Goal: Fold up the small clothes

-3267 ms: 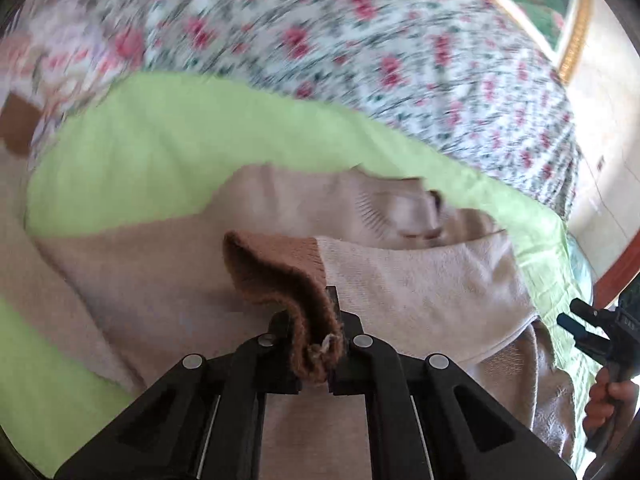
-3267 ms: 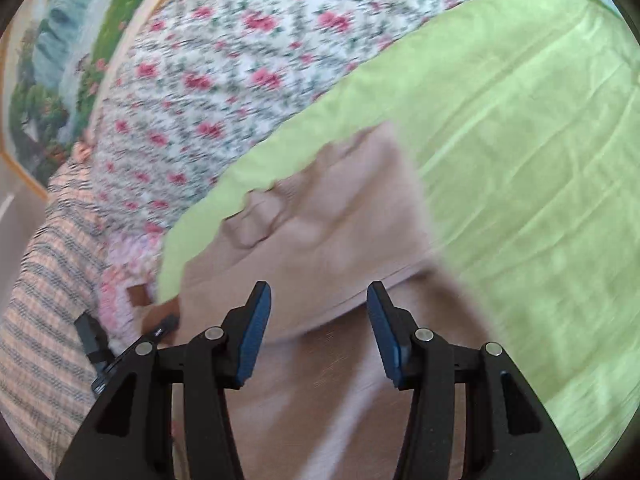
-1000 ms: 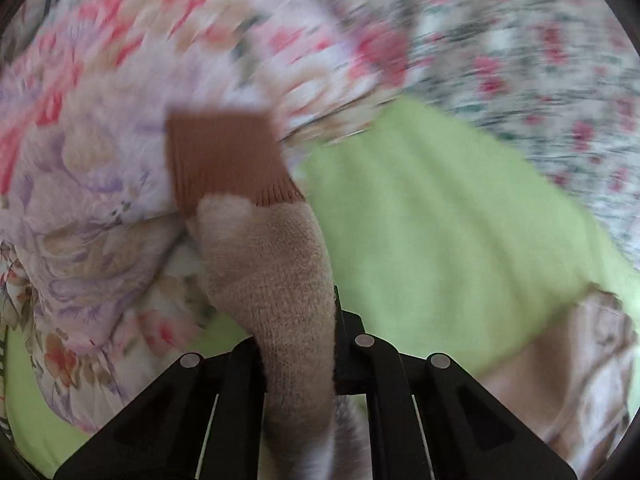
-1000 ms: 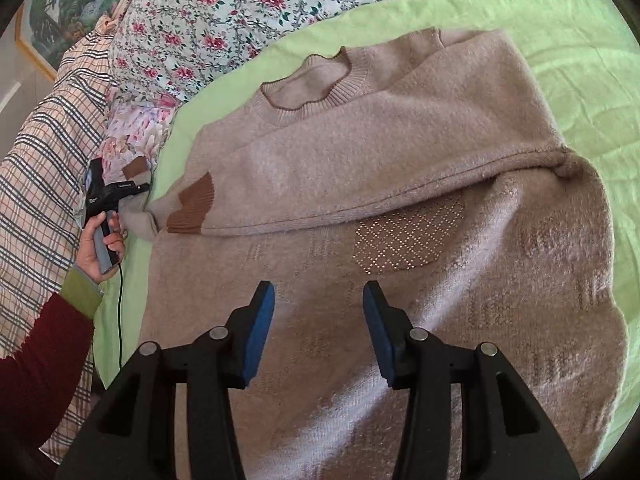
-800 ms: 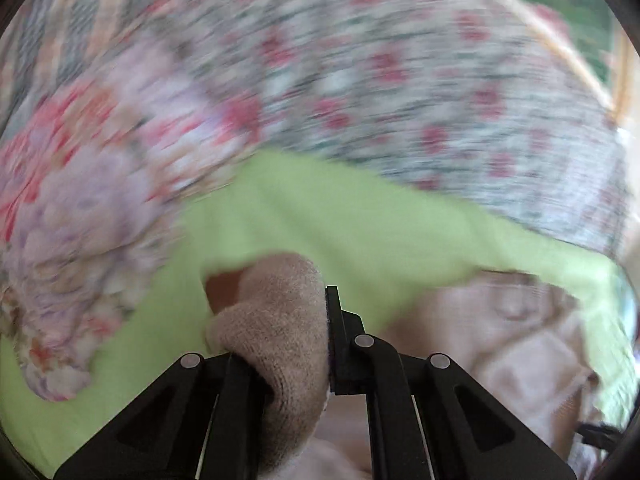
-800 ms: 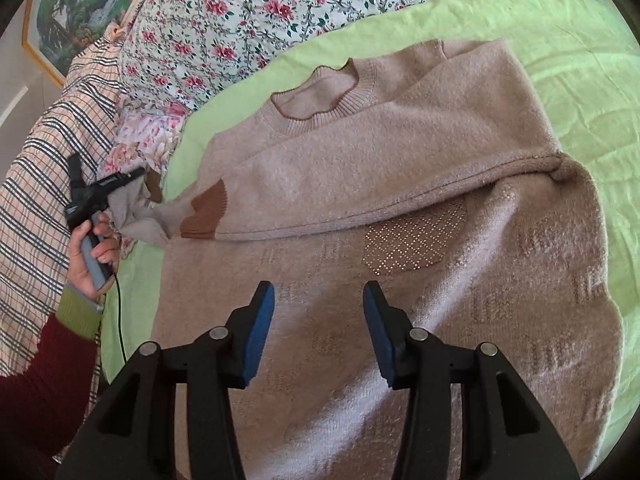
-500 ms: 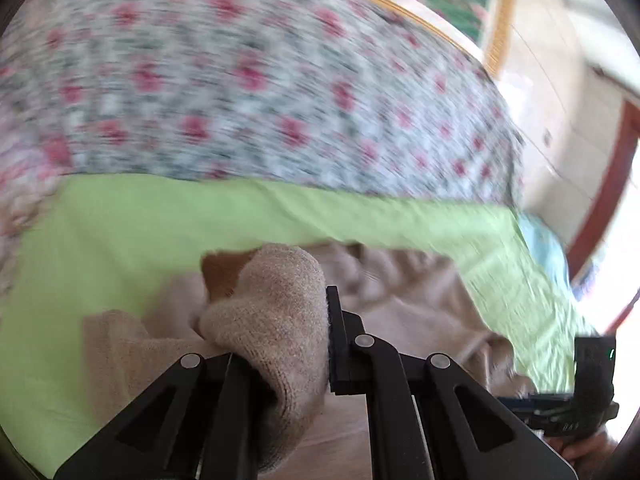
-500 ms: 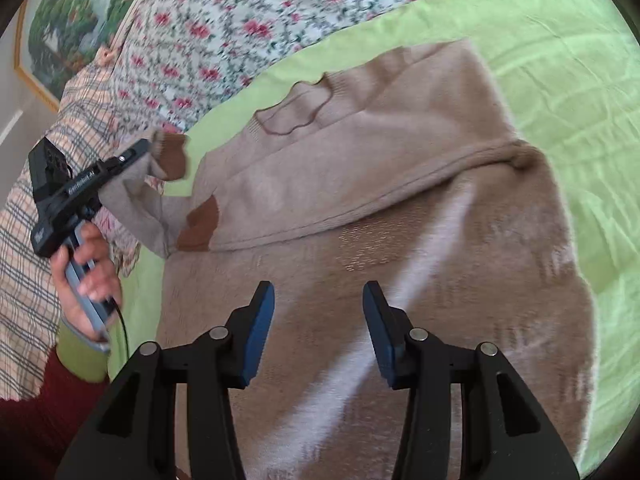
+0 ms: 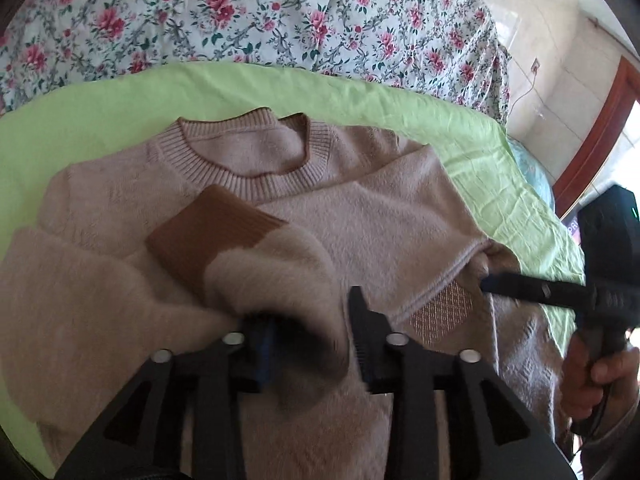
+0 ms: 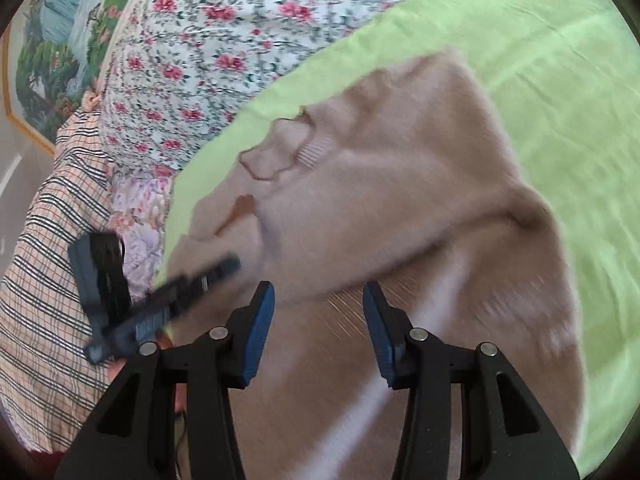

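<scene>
A beige knit sweater (image 9: 360,216) lies flat on a green sheet (image 9: 120,96), neck away from me. Its left sleeve (image 9: 264,272), with a brown cuff (image 9: 208,232), is folded across the chest. My left gripper (image 9: 308,320) has its jaws apart with the sleeve fabric slumped between them. My right gripper (image 10: 318,320) is open and empty above the sweater's body (image 10: 400,208). It also shows in the left wrist view (image 9: 520,288), near the right armpit. The left gripper shows blurred in the right wrist view (image 10: 200,280).
A floral quilt (image 9: 280,12) lies beyond the sheet. A plaid blanket (image 10: 44,260) and a floral cloth (image 10: 138,220) lie at the bed's left side. A framed picture (image 10: 60,40) hangs on the wall. A wooden door frame (image 9: 600,128) stands far right.
My left gripper carried the sleeve from the bed's left side across onto the chest, then its jaws opened. My right gripper stayed open and moved closer over the sweater.
</scene>
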